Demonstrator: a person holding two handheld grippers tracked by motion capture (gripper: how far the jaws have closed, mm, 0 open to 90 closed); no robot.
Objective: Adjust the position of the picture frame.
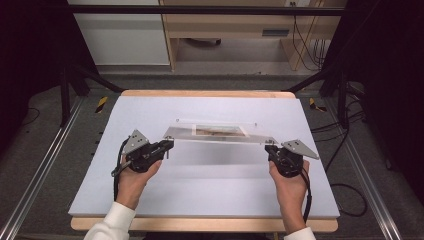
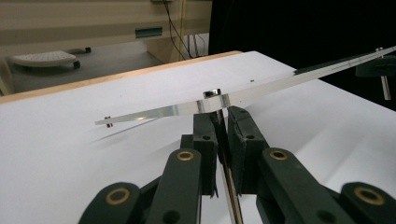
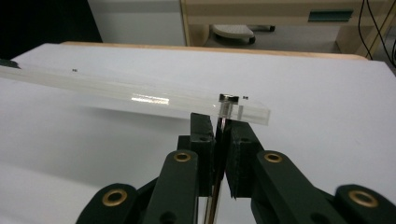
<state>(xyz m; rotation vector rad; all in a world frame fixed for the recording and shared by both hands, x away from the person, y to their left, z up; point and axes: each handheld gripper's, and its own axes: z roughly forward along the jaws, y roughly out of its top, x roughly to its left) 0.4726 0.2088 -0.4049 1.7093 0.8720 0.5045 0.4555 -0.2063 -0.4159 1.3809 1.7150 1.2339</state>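
Observation:
A clear acrylic plate (image 1: 220,131) with a picture sandwiched in its middle hangs tilted above the white mat (image 1: 200,185). My left gripper (image 1: 167,145) is shut on the metal pin under the plate's near left corner. In the left gripper view the plate (image 2: 261,88) runs across above the jaws, which pinch the pin (image 2: 218,114) below a round screw head (image 2: 212,93). My right gripper (image 1: 270,148) is shut on the pin at the near right corner. In the right gripper view that pin (image 3: 225,112) sits between the closed jaws beneath the plate (image 3: 140,93).
The mat covers a wooden table (image 1: 200,93) whose edge shows at the back. Black frame posts (image 1: 65,90) and cables (image 1: 345,195) stand at both sides. A wooden desk (image 1: 230,30) and a white cabinet (image 1: 120,35) lie beyond on the floor.

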